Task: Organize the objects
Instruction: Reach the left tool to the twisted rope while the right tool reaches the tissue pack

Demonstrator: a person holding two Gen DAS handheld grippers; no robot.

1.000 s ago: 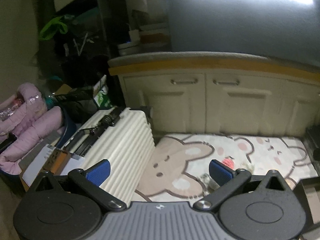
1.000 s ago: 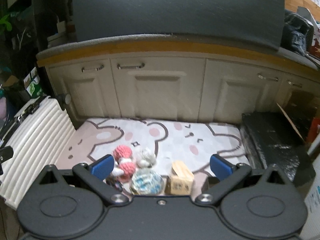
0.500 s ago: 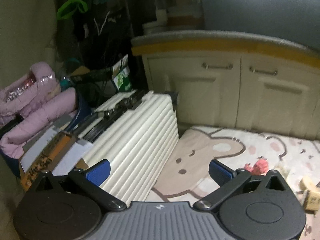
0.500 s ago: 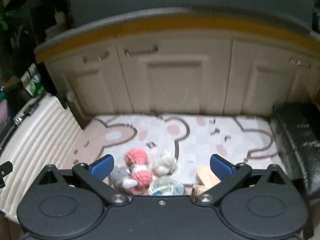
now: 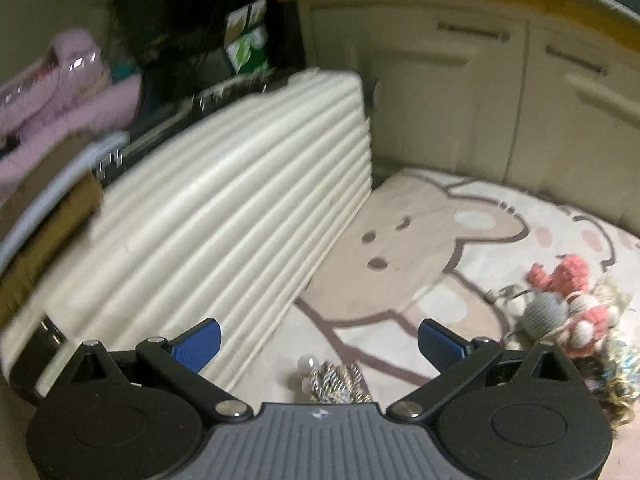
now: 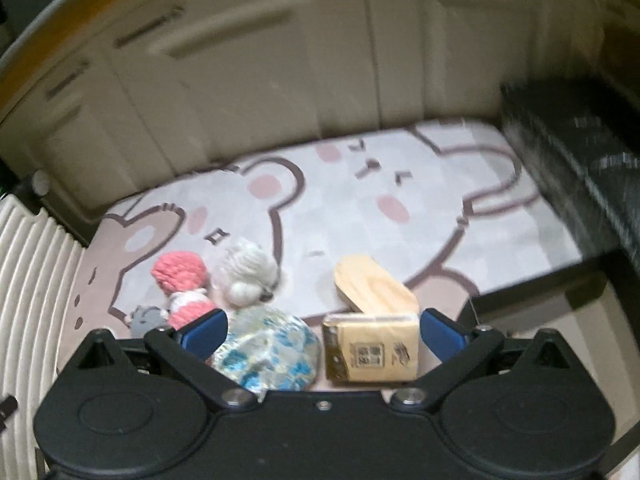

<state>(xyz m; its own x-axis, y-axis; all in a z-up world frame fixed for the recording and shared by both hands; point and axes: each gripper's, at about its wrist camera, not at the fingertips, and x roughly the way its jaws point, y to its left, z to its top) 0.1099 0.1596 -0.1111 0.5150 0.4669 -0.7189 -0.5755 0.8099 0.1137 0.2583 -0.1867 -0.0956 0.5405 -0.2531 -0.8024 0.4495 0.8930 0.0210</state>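
Small objects lie on a bear-print mat (image 6: 360, 184): a pink knitted toy (image 6: 180, 276), a white yarn ball (image 6: 246, 270), a small grey ball (image 6: 144, 318), a blue-patterned shiny bundle (image 6: 268, 352), a wooden block (image 6: 372, 288) and a brown tissue pack (image 6: 370, 350). My right gripper (image 6: 322, 332) is open just above the bundle and the pack. My left gripper (image 5: 318, 344) is open over the mat's left part (image 5: 400, 248), above a gold ribbon piece with pearls (image 5: 332, 376). The toy cluster (image 5: 560, 304) lies to its right.
A cream ribbed suitcase (image 5: 224, 216) lies along the mat's left side and shows in the right wrist view (image 6: 32, 280). Cream cabinet doors (image 6: 280, 60) stand behind the mat. A black box (image 6: 580, 160) borders it on the right. Pink clothing (image 5: 60, 84) lies far left.
Both grippers have tilted down and moved closer to the mat. The left view has swung right along the suitcase, bringing the toys and ribbon piece into sight. Both stay open.
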